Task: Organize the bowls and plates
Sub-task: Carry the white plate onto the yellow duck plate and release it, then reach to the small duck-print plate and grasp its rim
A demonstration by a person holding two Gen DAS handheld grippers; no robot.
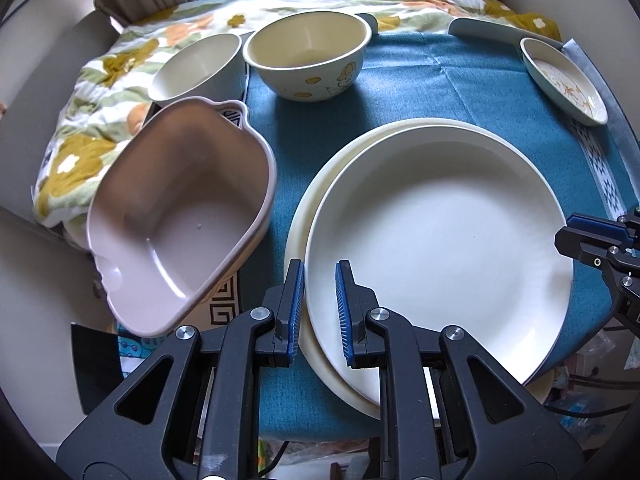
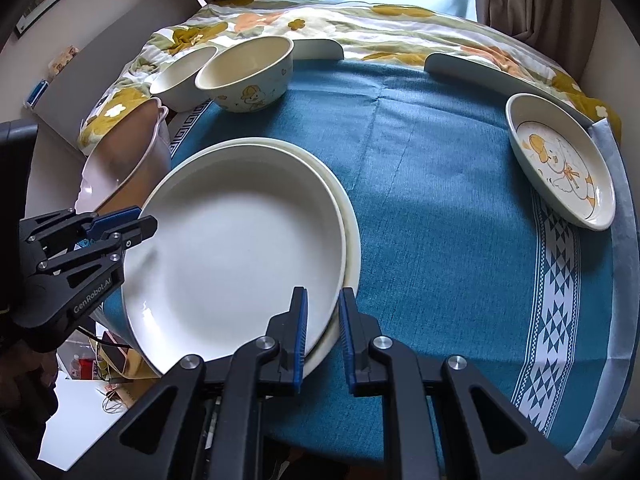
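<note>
Jaws clamp plate (image 1: 440, 232); bowls (image 1: 308, 60) beyond.

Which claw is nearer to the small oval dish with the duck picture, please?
Right. The right claw grips the white plate on the side facing the duck dish; the left claw grips the plate's far side.

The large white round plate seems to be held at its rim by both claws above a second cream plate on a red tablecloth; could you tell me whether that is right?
Not quite: the tablecloth is teal blue, not red, as the right wrist view shows. The rest stands: the left claw and right claw each grip the rim of the large white round plate above the second cream plate.
</note>
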